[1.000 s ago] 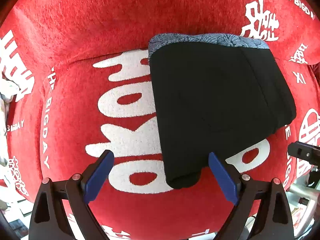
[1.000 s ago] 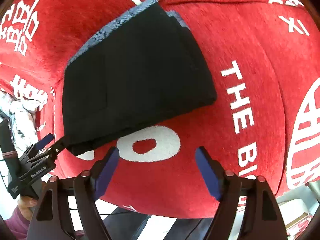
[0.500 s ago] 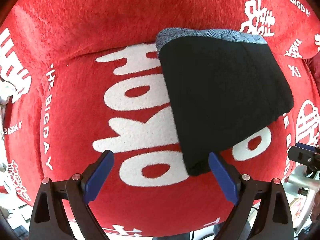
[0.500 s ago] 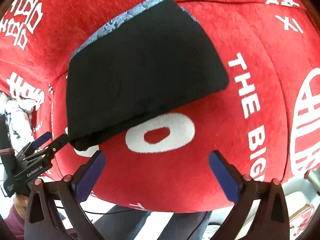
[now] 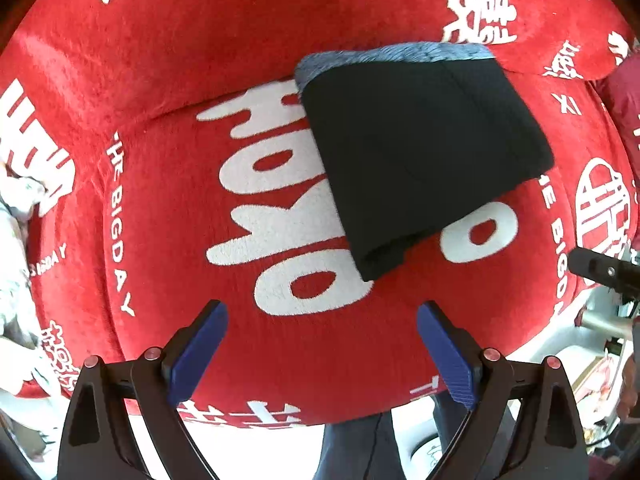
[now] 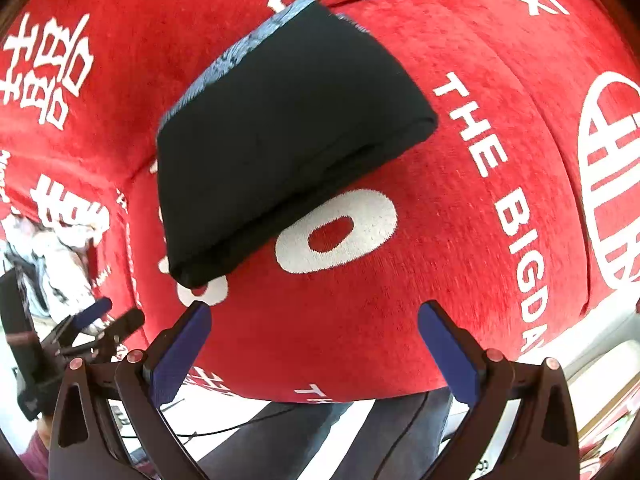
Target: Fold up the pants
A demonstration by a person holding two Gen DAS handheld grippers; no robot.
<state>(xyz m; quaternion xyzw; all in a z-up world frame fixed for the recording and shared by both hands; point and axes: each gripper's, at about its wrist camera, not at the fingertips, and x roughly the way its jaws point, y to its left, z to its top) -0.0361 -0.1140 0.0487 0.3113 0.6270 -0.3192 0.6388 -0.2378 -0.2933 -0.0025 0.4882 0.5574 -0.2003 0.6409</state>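
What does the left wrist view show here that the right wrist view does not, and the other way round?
Only the left wrist view: the left gripper from behind, jaws wide open and empty, and the large white letters left of the folded pants.

Only the right wrist view: the right gripper from behind, jaws wide open and empty, and the pants' stacked folded edge seen side-on.

Both: the black pants folded into a compact bundle with a blue-grey band at the far edge, lying on the red cover with white lettering; neither gripper touches them.
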